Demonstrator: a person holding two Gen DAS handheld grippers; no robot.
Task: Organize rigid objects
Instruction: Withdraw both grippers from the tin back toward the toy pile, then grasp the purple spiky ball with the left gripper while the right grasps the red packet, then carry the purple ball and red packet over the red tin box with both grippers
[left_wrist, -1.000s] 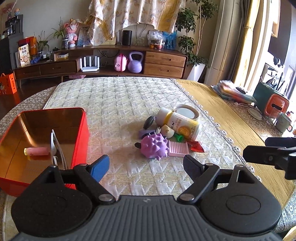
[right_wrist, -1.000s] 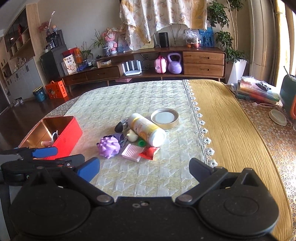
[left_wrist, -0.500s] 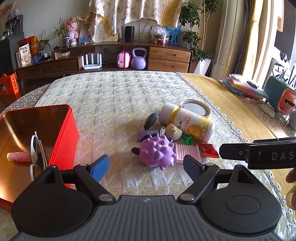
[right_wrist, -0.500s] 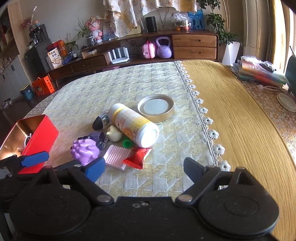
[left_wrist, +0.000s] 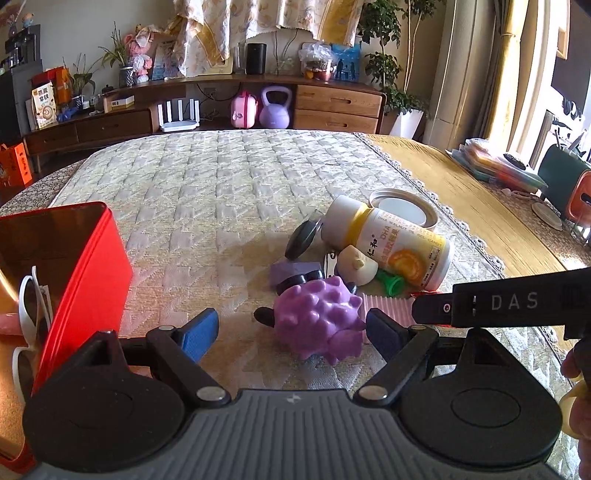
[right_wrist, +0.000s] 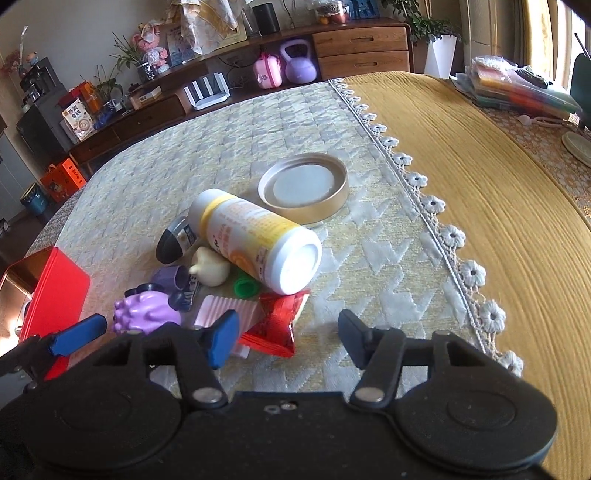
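**Two sets of jaws over a heap of small things**

The left gripper (left_wrist: 291, 334) has its jaws spread wide and empty — the purple spiky ball (left_wrist: 319, 321) sits on the cloth just ahead of them, close to the right finger but not pinched. The right gripper (right_wrist: 290, 338) has just been closing its jaws; they stand partly open with nothing pressed between them, the red foil packet (right_wrist: 275, 325) lying just in front of the left finger.

Around the ball the heap crowds together on the quilted cloth of the bench (left_wrist: 221, 192): a pink ribbed block (left_wrist: 386, 308) touching the ball's right side, a green cap (left_wrist: 391, 282) and a cream garlic-shaped piece (left_wrist: 356, 264) behind it, a purple block (left_wrist: 293, 271) to the left. A white and yellow bottle (right_wrist: 255, 240) lies on its side over the heap, its base toward the near edge, with a dark-capped tube (right_wrist: 173, 242) at its shoulder. Just beyond the bottle rests a round metal lid (right_wrist: 304, 188), near the lace border where the yellow cloth begins.

At the bench's left edge, well apart from the heap, stands an open red tin box (left_wrist: 88, 269) — white glasses (left_wrist: 27, 314) lean inside it.
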